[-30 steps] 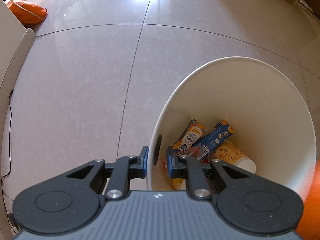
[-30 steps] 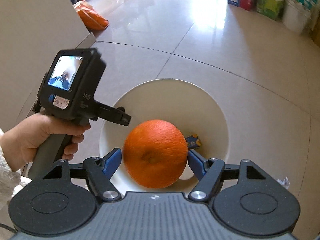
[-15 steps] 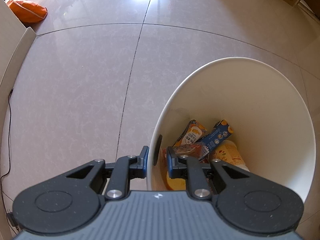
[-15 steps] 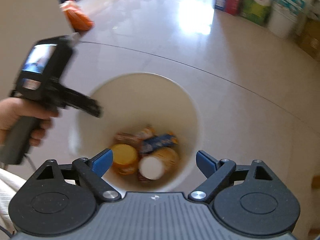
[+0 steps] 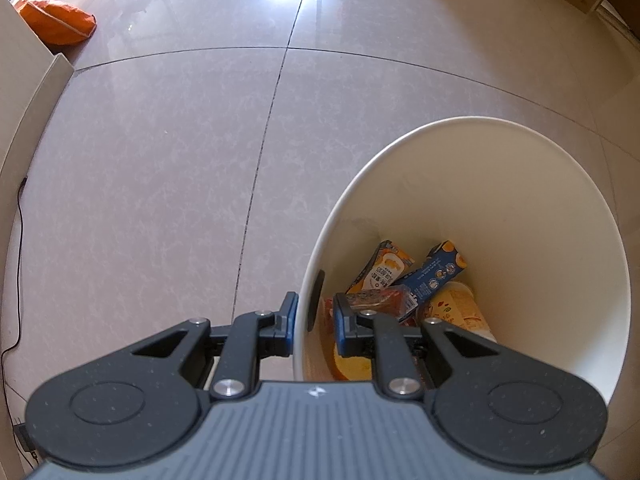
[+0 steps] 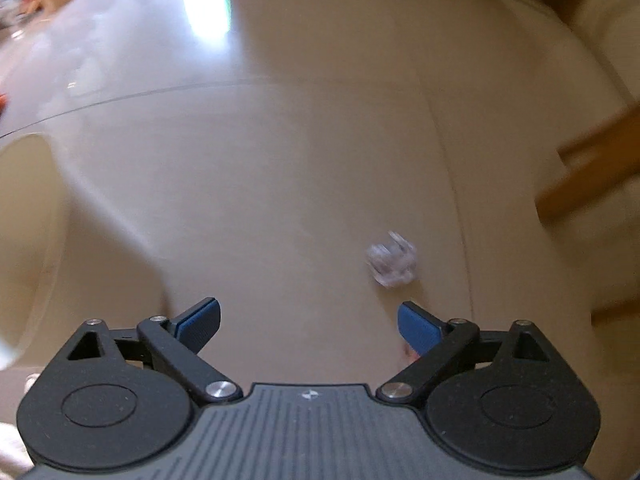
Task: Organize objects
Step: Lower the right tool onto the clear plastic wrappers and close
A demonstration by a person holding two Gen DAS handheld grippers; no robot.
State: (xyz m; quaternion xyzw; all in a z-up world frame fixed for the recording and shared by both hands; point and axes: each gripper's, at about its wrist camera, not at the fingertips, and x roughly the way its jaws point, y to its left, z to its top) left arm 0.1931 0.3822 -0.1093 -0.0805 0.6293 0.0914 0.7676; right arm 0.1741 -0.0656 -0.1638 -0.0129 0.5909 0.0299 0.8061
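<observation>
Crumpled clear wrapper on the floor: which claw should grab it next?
Right. The right claw is empty, its jaws opening, with the wrapper just ahead on the floor. The left claw is shut on the white bin rim, steadying it.

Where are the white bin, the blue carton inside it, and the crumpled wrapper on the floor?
white bin (image 5: 520,184): left wrist view, bare inner wall.
blue carton (image 5: 434,274): left wrist view, middle of its printed face.
crumpled wrapper (image 6: 392,259): right wrist view, centre of the blurred clear wad.
</observation>
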